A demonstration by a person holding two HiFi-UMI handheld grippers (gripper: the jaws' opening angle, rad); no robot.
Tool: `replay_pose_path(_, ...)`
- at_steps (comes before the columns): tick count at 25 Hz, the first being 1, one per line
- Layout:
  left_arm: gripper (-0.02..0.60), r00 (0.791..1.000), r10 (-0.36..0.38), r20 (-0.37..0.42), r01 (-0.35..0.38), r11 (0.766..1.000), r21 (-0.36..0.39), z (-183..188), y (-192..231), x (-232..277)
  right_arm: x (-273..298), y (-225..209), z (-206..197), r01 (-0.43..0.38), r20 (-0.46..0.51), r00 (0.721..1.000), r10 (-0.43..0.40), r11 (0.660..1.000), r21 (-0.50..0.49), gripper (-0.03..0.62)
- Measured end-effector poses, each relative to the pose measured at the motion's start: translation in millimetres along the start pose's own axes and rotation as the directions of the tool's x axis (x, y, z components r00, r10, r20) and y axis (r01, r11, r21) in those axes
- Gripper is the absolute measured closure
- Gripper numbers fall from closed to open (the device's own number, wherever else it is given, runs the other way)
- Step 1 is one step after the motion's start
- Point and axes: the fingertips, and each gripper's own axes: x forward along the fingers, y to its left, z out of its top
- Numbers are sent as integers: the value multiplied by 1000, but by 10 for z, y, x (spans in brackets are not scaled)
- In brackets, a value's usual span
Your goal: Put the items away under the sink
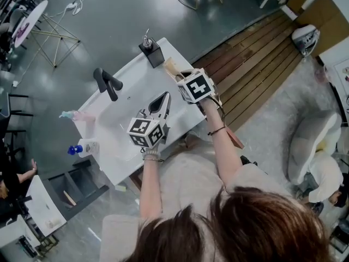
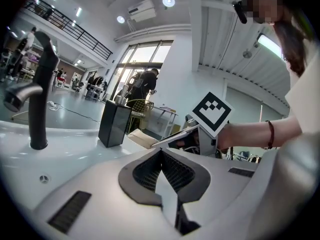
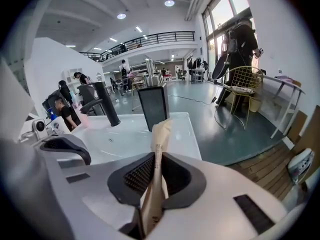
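— What does your white worktop [image 1: 133, 78] carry?
— A black tap [image 1: 107, 82] stands upright on it. To the tap's right, at the far corner, you have a black square container [image 1: 152, 52] with a metal pump top.
— And on the tap's other side?
— Left of the tap and nearer you, at the edge, sits a pink and teal thing [image 1: 76, 115]; nearer still, a white bottle [image 1: 84, 148] with a blue cap.

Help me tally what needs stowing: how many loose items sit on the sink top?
3: a black dispenser at the far corner, a pink-and-teal item and a blue-capped bottle at the left edge. Others may be hidden.
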Motion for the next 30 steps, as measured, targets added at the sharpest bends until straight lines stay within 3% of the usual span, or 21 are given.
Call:
replay_pose_path(5,581,999,-26,18,26,1000,14,8,-107,-135,-183,116,-1,-34,34,999,32,998,60,542)
replay_pose_path(12,581,998,-46,30,45,998,53,33,-169,-351,-353,230,-58,-24,99,995,13,994,110,542)
replay_pose_path(20,581,999,-17,36,13,996,87,28,-259,-570,-517,545,76,-112,208,973,97,991,66,542)
replay_pose_path(25,581,998,-47,48,42,995,92,-19,-630,-510,-839,541,-17,-171,242,958,153,984,55,542)
replay_pose_path(30,581,999,-13,43,8,993,119,-105,-1014,-480,-1123,414,-222,-199,251,951,178,978,60,542)
